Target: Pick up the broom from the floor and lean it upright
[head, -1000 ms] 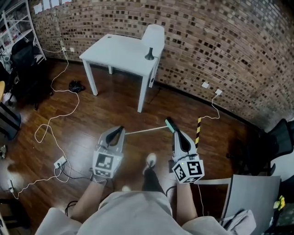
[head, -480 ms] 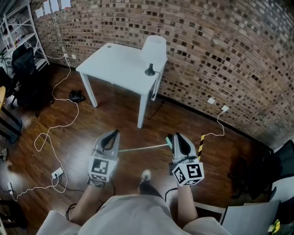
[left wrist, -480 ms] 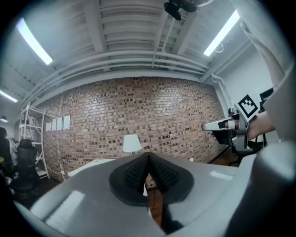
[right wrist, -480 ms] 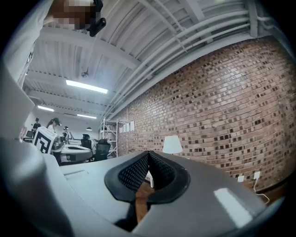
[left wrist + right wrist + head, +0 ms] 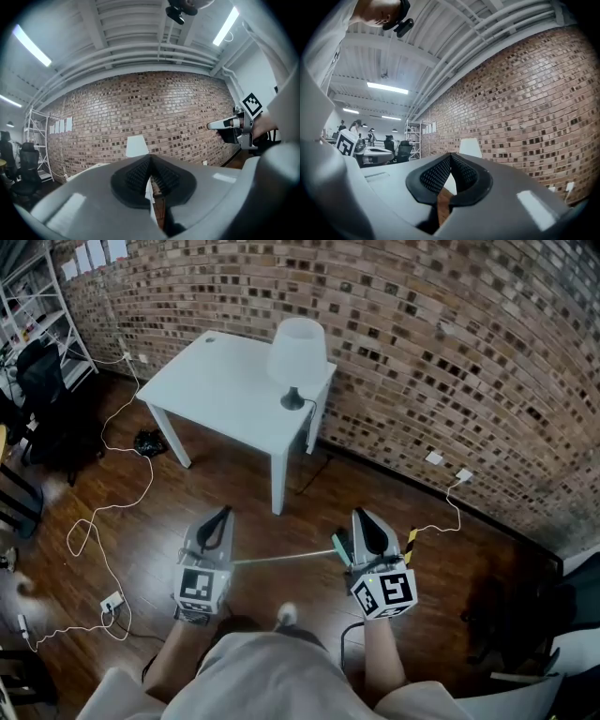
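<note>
Broom [image 5: 281,558] on floor [image 5: 216,486], left tool [image 5: 222,513] and right tool [image 5: 362,515] clenched empty, held level

The broom [image 5: 281,558] lies partly hidden behind the right hand-held gripper [image 5: 362,515].

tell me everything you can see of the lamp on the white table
The lamp has a white tapering shade on a thin dark stem and a round dark base. It stands upright near the edge of the white table, on the side by the brick wall. Only the tabletop is seen touching it.
</note>
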Tool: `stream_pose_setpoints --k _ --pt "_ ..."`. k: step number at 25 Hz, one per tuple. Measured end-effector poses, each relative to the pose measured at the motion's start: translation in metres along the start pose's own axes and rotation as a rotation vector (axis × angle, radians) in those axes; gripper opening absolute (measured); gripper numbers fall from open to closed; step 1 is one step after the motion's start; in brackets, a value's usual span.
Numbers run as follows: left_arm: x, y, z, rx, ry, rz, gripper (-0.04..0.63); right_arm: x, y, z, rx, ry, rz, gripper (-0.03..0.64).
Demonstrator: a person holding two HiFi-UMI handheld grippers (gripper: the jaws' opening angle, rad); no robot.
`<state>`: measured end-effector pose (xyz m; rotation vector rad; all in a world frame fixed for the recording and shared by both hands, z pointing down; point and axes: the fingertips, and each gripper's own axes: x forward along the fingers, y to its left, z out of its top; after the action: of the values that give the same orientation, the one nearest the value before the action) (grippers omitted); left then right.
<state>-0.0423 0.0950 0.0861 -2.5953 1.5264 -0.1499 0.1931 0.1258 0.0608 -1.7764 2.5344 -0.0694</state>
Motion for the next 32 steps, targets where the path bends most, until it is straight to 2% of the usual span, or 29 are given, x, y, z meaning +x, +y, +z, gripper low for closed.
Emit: stream_pose_setpoints --k 4,7,14,21,27,29,32 --pt "0.026 0.0 -0.008 0.003 0.021 -0.015 0.002 0.017 -0.015 -0.002 0.005 -0.002 0.035 0.014" --pt "0.039 0.007 -0.013 -0.009 0.031 -0.014 0.002 0.029 -0.017 -0.007 0.057 -0.01 0.086 0.014" --pt "0.067 0.023 -0.023 -0.021 0.04 -0.024 0.002 0.06 -0.027 -0.018 0.042 0.015 0.045 0.014" --pt "0.078 0.041 -0.045 -0.043 0.082 -0.011 0.002 0.087 -0.02 -0.033 0.034 0.055 0.082 0.014" --pt "0.083 0.055 -0.071 -0.057 0.1 0.003 0.002 0.116 -0.019 -0.068 0.024 0.127 0.122 0.014" --pt "0.085 0.061 -0.08 -0.094 0.105 0.018 0.002 0.127 -0.016 -0.084 0.018 0.149 0.138 0.014" --pt "0.091 0.074 -0.113 -0.107 0.135 0.039 0.002 0.145 -0.013 -0.11 0.003 0.181 0.165 0.014"
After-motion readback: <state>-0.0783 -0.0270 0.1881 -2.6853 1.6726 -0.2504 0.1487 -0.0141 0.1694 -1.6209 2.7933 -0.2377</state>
